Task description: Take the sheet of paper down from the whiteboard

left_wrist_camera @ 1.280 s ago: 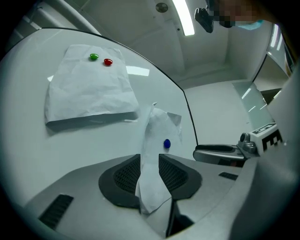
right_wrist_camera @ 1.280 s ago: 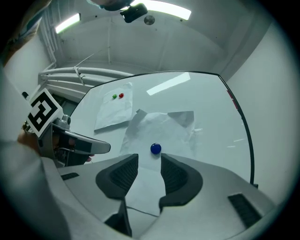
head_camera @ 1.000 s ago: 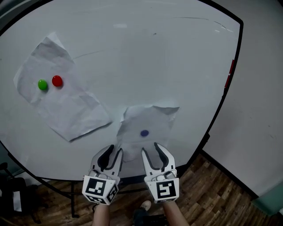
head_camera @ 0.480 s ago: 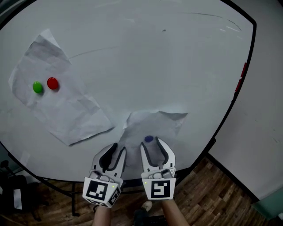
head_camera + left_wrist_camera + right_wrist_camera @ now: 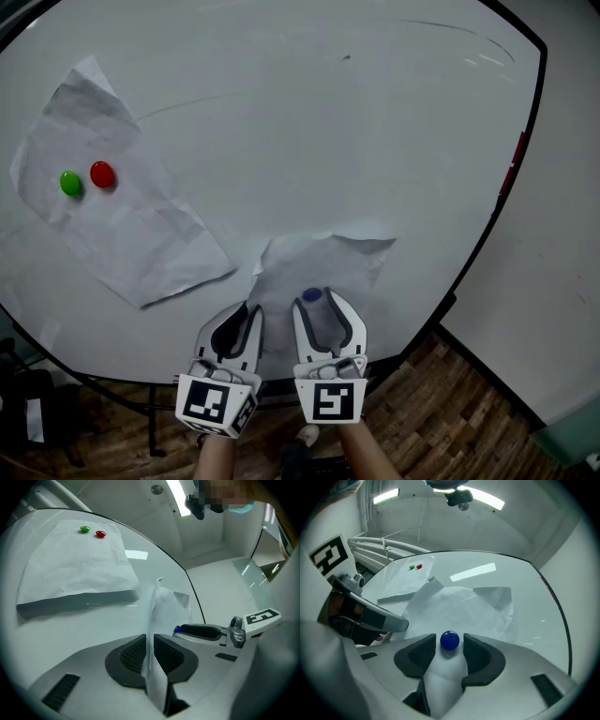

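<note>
Paper, thin, limp and creased, is hanging low on the whiteboard under a blue magnet. My left tongs are pinching its bottom edge; my right tongs are gaping around the magnet. Likely tearing easily, it is needing a gentle edge grip.

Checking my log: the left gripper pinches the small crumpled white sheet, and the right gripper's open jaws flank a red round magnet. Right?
Not quite: the round magnet between the right gripper's open jaws is blue, as the right gripper view shows. The left gripper does pinch the small crumpled white sheet.
</note>
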Available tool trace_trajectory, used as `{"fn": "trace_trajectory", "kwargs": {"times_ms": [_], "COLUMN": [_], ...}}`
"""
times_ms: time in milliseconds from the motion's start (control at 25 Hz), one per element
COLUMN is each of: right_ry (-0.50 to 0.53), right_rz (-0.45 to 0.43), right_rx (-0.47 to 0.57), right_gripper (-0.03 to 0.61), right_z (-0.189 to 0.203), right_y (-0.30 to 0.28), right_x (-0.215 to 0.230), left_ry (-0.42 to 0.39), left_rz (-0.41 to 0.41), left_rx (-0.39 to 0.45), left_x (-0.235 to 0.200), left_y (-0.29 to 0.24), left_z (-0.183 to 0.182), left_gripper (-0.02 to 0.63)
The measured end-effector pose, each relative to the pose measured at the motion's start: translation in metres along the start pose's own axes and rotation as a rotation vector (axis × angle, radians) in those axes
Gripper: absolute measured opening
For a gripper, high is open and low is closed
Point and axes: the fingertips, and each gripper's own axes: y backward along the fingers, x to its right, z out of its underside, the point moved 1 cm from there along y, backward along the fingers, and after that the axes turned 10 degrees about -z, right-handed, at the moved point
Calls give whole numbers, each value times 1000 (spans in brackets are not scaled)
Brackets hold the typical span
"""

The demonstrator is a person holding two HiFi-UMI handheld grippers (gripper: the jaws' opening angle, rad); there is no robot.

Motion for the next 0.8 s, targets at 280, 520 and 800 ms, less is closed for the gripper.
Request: {"fn": "trace_trajectory", "kwargs": {"times_ms": [280, 520, 800], "right_ry": [60, 74, 67], "right_rz": [12, 14, 8], "right_rx": [-27, -30, -17], "right_gripper": [157, 133, 135], "right_z": [0, 1, 0], "right_y": [-2, -1, -1], "right_x": [-4, -3, 0], "left_ry": [6, 16, 27], "left_rz": [-5, -11, -4], "left_rx": [-13, -9, -5], "left_x": [-1, -2, -1], "left_y": [-2, -2, -3], "left_z": [5, 4, 4], "left_gripper": [35, 28, 25]}}
